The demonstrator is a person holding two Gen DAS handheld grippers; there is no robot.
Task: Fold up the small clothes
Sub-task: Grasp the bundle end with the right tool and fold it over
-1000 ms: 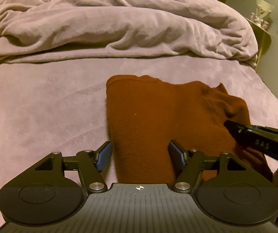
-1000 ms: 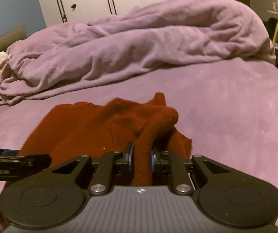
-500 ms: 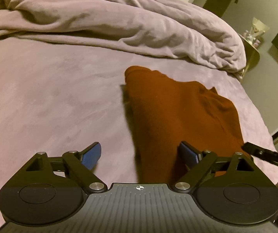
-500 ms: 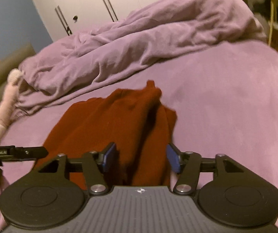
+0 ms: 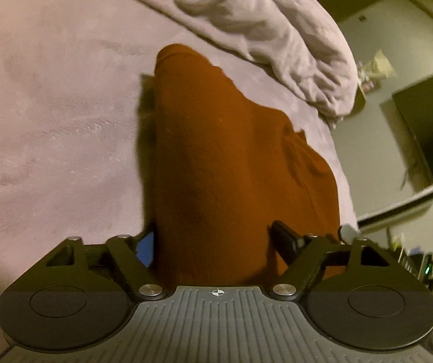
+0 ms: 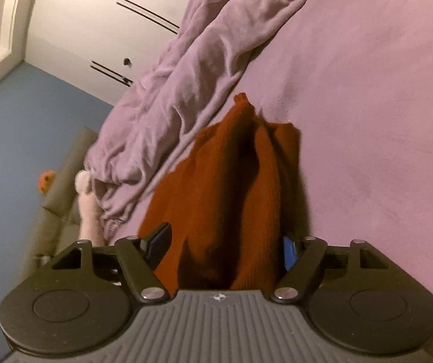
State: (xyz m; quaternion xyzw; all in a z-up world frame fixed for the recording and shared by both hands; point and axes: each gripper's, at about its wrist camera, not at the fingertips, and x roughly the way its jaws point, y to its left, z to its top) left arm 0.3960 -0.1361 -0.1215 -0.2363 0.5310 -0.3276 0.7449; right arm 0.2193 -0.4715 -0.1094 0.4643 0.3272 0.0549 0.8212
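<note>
So we're between folds here, both grippers are lining up a new grab. The left gripper (image 5: 212, 243) has its jaws spread wide with the near end of the rust-red knit garment (image 5: 228, 163) sitting between them. They've just been closing in a bit, but the pads don't look like they're pressing the cloth yet, so nothing is held. From there the garment runs straight ahead of the gripper as a long, fairly smooth panel lying on the purple bed cover (image 5: 53, 121), and the bunched duvet (image 5: 265, 30) is further out past its far end.

The right gripper (image 6: 224, 246) has jaws that have just been opening, and they stand apart now. The garment (image 6: 234, 187) sits in the gap, but on this side it's rumpled into about 2 or 3 lengthwise ridges with a deep crease, not flat at all. Beyond it is the duvet (image 6: 204, 60), and off to the gripper's left there's a wardrobe (image 6: 101, 24) and a couch (image 6: 62, 193).

My read: the next move needs both grippers to pinch the near edge at its corners, evenly, then carry it forward over the far end. The right side probably wants smoothing first or the fold comes out lumpy.
</note>
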